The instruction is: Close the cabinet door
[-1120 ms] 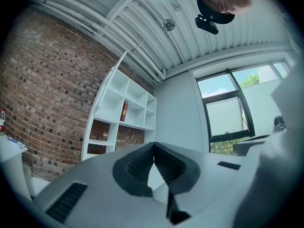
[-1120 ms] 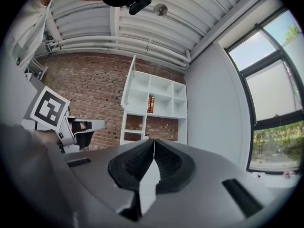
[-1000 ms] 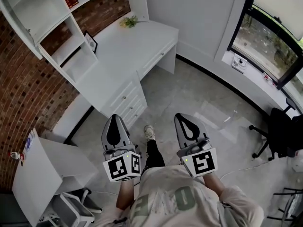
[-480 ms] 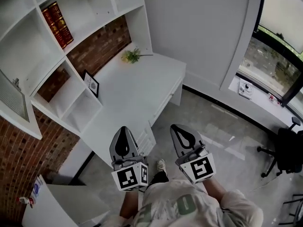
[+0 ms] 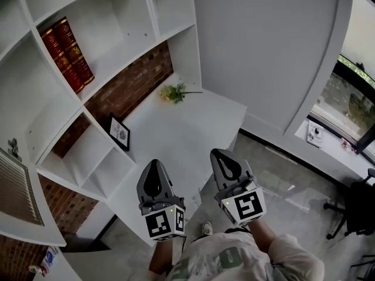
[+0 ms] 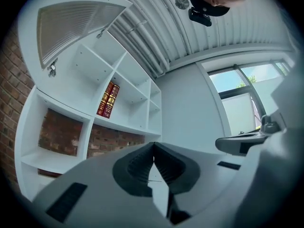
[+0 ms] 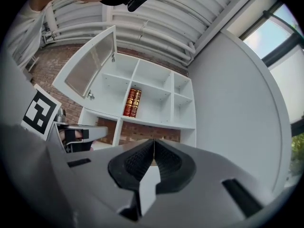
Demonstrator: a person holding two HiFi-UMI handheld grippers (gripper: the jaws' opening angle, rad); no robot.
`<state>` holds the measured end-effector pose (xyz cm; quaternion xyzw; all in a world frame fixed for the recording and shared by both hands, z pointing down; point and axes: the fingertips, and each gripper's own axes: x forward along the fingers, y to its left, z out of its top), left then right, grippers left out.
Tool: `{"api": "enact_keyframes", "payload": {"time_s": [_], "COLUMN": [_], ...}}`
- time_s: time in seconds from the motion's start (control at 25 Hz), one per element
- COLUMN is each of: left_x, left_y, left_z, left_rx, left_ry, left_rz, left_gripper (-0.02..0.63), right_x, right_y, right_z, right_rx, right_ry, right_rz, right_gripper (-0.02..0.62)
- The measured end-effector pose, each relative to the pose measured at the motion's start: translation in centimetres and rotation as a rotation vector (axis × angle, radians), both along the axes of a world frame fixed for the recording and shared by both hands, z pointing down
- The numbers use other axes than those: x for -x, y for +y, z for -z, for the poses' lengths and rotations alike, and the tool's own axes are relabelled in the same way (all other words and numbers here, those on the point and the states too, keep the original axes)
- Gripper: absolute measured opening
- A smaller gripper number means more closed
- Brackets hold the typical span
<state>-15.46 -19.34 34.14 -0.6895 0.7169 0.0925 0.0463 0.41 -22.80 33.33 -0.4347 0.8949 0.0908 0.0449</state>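
The cabinet door (image 6: 71,25), a white frame with a ribbed pane, stands swung open at the upper left of the white shelf unit (image 7: 156,91); it also shows as the cabinet door (image 7: 90,63) and at the head view's left edge as the cabinet door (image 5: 17,192). Both grippers are held out level, side by side, well short of the shelves. My left gripper (image 5: 154,164) is shut and empty, as is my right gripper (image 5: 220,153). Along the jaws, the left gripper (image 6: 153,144) and right gripper (image 7: 153,140) show pads closed together with nothing between them.
Two red books (image 5: 65,52) stand in a shelf bay. Below lies a white desk (image 5: 187,130) with a flower sprig (image 5: 173,92) and a small picture frame (image 5: 120,132) against the brick wall (image 5: 126,89). A window sill (image 5: 328,139) and office chair (image 5: 357,209) are at the right.
The person has walked toward the shelf unit: shelves, books and desk have come nearer and lower in the head view. Both grippers travelled along, still shut and side by side.
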Motion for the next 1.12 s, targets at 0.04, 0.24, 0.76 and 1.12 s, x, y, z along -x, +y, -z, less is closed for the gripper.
{"api": "enact_keyframes", "payload": {"time_s": [0.04,0.24,0.76,1.12], "left_x": [-0.1,-1.0,2.2,9.5], "left_y": [-0.8,-3.5,-3.1,9.3], "left_z": [-0.3,-1.4,-0.3,0.7], "left_rx": [0.012,0.045,0.043,0.032], "left_ry": [0.001,-0.009,-0.022,-0.005], "left_rz": [0.0,0.051,0.295,0.677], "left_gripper": [0.013,0.013,0.013,0.013], "right_x": [-0.1,0.2,5.0,18.6], "right_y": [-0.9,-3.7,-6.2,4.6], "right_z": [-0.2,-0.7,1.7,6.6], "right_rx": [0.015,0.085,0.041,-0.024], "right_ry": [-0.007,-0.047,-0.058,-0.134], "right_rz": [0.007,0.135,0.401,0.947], "right_gripper": [0.017,0.017,0.018,0.018]}}
